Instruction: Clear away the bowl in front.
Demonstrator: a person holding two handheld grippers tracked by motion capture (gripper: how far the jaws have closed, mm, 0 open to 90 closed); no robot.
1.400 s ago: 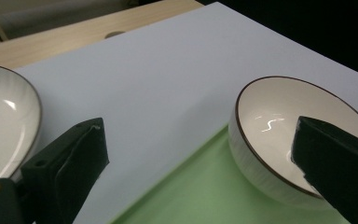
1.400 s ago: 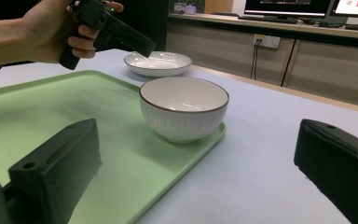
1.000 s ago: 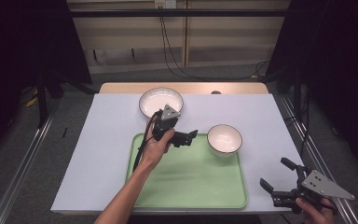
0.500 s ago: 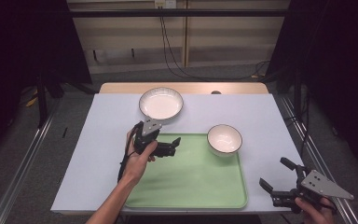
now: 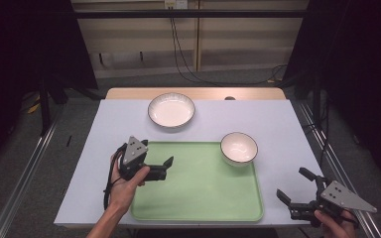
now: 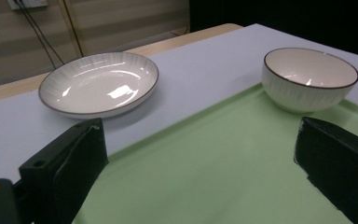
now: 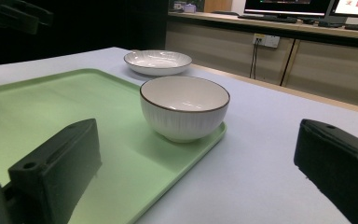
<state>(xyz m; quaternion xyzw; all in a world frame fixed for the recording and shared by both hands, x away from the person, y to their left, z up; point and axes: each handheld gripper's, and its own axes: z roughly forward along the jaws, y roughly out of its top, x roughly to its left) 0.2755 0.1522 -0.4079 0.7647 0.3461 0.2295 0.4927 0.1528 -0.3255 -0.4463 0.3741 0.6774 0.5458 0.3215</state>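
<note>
A white bowl with a dark rim stands in the far right corner of the green tray. Beyond the tray, a white plate lies on the table. My left gripper hovers open over the tray's left edge with nothing in it. From the left gripper view the plate and bowl lie ahead. My right gripper is open off the tray's near right corner. Its jaws face the bowl.
The pale table top has bare space to the right of the tray and along its left side. A wooden strip runs along the far edge. Cables hang on the wall behind.
My left gripper has drawn back from the middle of the table, leftwards and nearer, to the tray's left edge. The right gripper has stayed put.
</note>
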